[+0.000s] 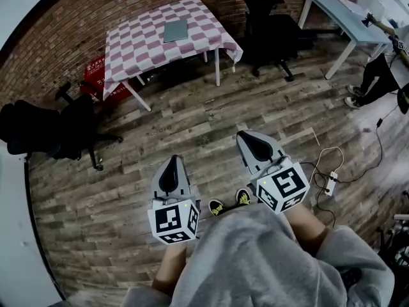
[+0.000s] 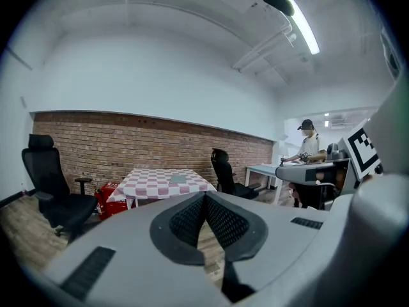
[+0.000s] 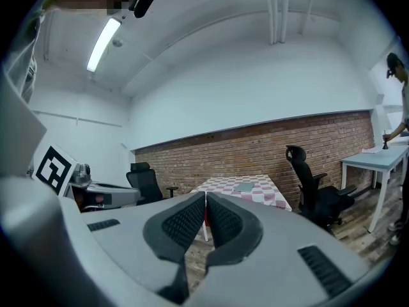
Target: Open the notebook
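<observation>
The notebook (image 1: pixel 175 30), grey and closed, lies flat on a counter (image 1: pixel 137 47) draped in a pink-and-white checked cloth, towards the side nearest the brick wall (image 1: pixel 77 18). It is well apart from both grippers, with a wide stretch of wooden floor (image 1: pixel 192 117) in between. The left gripper (image 1: pixel 175 161) and the right gripper (image 1: pixel 248 138) are held side by side in front of the person's grey sweatshirt (image 1: pixel 255 261), both pointing roughly towards the counter. In the left gripper view the jaws are together at their tips with nothing between them, and the notebook shows small beyond them on the cloth. In the right gripper view the jaws likewise meet at the tips and hold nothing. A black office chair (image 1: pixel 265 18) stands just to the right of the counter and another (image 1: pixel 54 130) sits near the left wall. A red crate (image 1: pixel 96 77) rests on the floor beside the counter's left end. A pale blue desk (image 1: pixel 339 11) stands at the far right, and a white power strip (image 1: pixel 330 183) with its cable lies on the floor near the right gripper.
</observation>
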The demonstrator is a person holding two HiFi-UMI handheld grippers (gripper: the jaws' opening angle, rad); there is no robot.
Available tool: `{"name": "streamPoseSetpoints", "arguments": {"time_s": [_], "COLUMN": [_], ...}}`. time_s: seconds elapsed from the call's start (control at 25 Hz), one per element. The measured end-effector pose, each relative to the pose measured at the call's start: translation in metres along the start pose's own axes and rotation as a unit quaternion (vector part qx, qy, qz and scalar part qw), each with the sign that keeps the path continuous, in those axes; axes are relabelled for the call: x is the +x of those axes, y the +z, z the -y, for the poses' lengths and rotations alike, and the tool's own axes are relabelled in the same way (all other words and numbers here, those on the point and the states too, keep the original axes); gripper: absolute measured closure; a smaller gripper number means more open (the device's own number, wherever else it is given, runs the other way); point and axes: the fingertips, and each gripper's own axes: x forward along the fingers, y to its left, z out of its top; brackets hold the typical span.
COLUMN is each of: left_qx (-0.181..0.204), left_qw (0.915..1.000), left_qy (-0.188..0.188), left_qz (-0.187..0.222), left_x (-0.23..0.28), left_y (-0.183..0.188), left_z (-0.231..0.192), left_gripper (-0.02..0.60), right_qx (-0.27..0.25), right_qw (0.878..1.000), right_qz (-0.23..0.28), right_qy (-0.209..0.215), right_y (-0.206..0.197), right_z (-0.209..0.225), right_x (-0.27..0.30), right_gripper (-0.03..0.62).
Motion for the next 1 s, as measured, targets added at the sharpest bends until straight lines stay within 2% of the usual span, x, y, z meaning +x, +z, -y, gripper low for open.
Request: {"name": "streamPoseSetpoints", "arguments": {"time_s": [0.2, 0.68, 1.0], "left_qx": [0.027, 0.021, 0.021], "left_qw": [0.9996, 0.9997, 0.9997], "left_qy": [0.003, 0.006, -0.001], "left_qz": [0.004, 0.010, 0.013], "left_x": [-0.011, -0.016, -0.002], "left_y": [-0.001, 0.001, 0.001], "left_z": [-0.010, -0.044, -0.058], "left_gripper": [0.571, 0.571, 0.571], "right_qx": [-0.008, -0.014, -0.020], "right_qw": [1.000, 1.000, 1.000], "right_qz": [-0.001, 0.003, 0.006], "right_qy": [0.006, 0.016, 0.014], "right_y": [0.000, -0.001, 0.001], "right_z": [-0.020, -0.051, -0.052], "right_x": [0.004, 0.029, 0.045], "right_gripper": [0.566, 0.566, 0.566]}}
